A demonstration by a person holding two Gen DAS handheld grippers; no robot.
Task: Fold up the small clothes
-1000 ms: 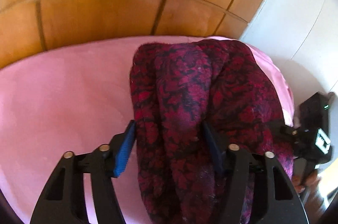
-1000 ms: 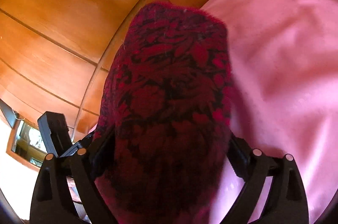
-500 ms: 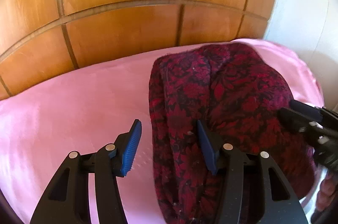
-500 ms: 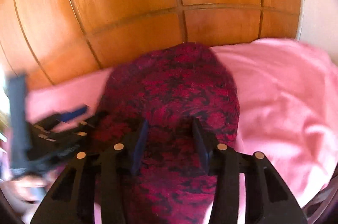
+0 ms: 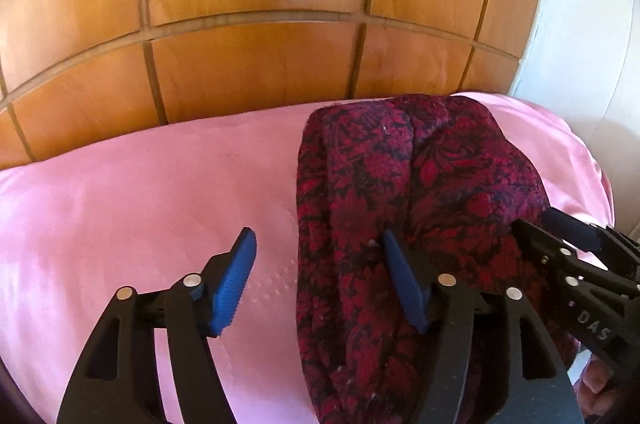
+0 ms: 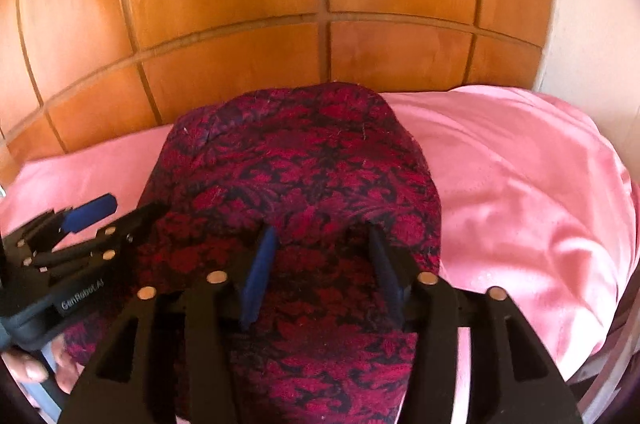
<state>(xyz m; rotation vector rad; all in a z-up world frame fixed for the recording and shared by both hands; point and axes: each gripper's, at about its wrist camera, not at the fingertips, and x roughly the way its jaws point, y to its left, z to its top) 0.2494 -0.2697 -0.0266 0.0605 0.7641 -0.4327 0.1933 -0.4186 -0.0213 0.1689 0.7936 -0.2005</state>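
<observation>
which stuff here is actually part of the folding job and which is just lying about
Part of the job:
- dark red and black floral knitted garment, folded into a bundle
- left gripper, jaws apart
- right gripper, jaws apart over the garment

Just there:
- pink satin sheet under the garment
- glossy wooden panelled wall
- white wall

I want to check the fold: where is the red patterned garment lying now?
The red patterned garment lies on the pink sheet, right of centre in the left wrist view, near the wooden panelled wall.
</observation>
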